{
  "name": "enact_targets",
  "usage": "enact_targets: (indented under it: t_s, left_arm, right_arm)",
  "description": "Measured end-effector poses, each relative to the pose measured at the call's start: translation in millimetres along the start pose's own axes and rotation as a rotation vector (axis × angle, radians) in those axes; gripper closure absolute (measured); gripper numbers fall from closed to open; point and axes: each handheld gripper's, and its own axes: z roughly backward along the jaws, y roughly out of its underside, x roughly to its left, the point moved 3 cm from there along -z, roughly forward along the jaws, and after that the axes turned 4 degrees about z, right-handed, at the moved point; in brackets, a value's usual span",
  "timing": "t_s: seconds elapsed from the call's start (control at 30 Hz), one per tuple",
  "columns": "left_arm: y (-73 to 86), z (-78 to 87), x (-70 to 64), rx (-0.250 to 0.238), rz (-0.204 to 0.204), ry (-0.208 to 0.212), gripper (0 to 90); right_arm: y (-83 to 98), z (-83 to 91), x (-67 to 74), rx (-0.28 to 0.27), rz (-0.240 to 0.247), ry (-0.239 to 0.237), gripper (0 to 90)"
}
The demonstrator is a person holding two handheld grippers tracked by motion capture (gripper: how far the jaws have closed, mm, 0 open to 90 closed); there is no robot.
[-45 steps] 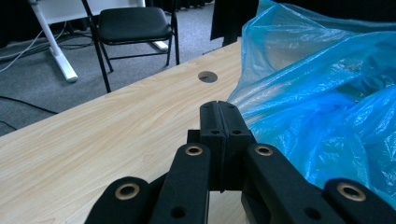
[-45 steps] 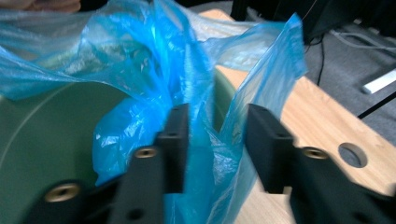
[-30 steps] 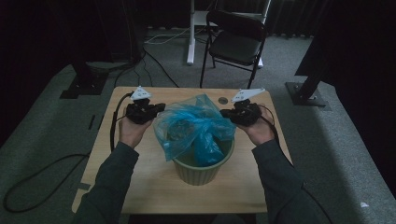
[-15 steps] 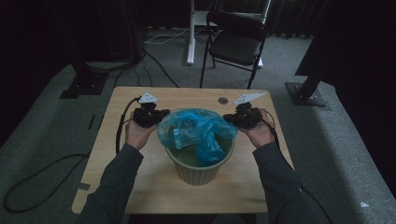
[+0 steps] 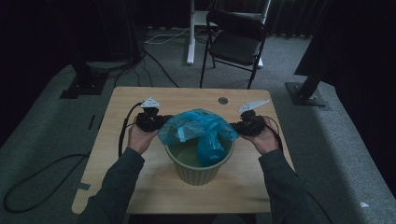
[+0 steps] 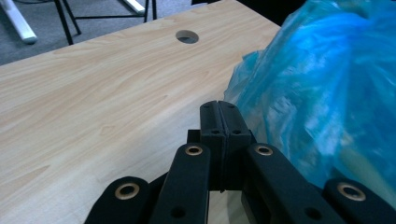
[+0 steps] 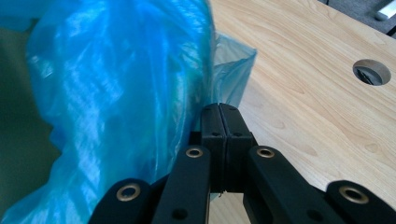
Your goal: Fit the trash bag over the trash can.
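A blue plastic bag (image 5: 198,130) is stretched over the mouth of a green ribbed bin (image 5: 194,165), which stands on the wooden table (image 5: 116,186) near its front edge, about midway between the left and right edges. The bag's left edge is pinched by the left gripper (image 5: 161,122), whose jaws are seen clenched together in the left gripper view, with the film (image 6: 322,93) bunched just beside them. The bag's right edge is held the same way by the right gripper (image 5: 236,127) (its jaws pressed shut, the blue film (image 7: 126,93) gathered against them). Part of the bag hangs down inside the bin. A round cable hole (image 5: 223,100) is seen near the table's far edge.
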Motion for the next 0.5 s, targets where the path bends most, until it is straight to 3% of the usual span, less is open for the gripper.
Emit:
enact_targets:
  t_s: [0.1,0.2,0.5]
  left_arm:
    - [1.0,7.9,-2.4,-0.010,-0.004,0.009,89.4]
    - [0.7,17.2,-2.1,-0.022,-0.005,-0.008,84.1]
    - [0.4,47.6,5.4,-0.101,0.043,-0.022,74.3]
  right_arm:
    - [2.2,5.2,5.0,0.002,0.018,-0.003,89.0]
    - [3.2,11.3,7.3,0.003,0.033,0.007,85.9]
    - [1.6,33.9,5.2,-0.055,0.028,0.044,74.3]
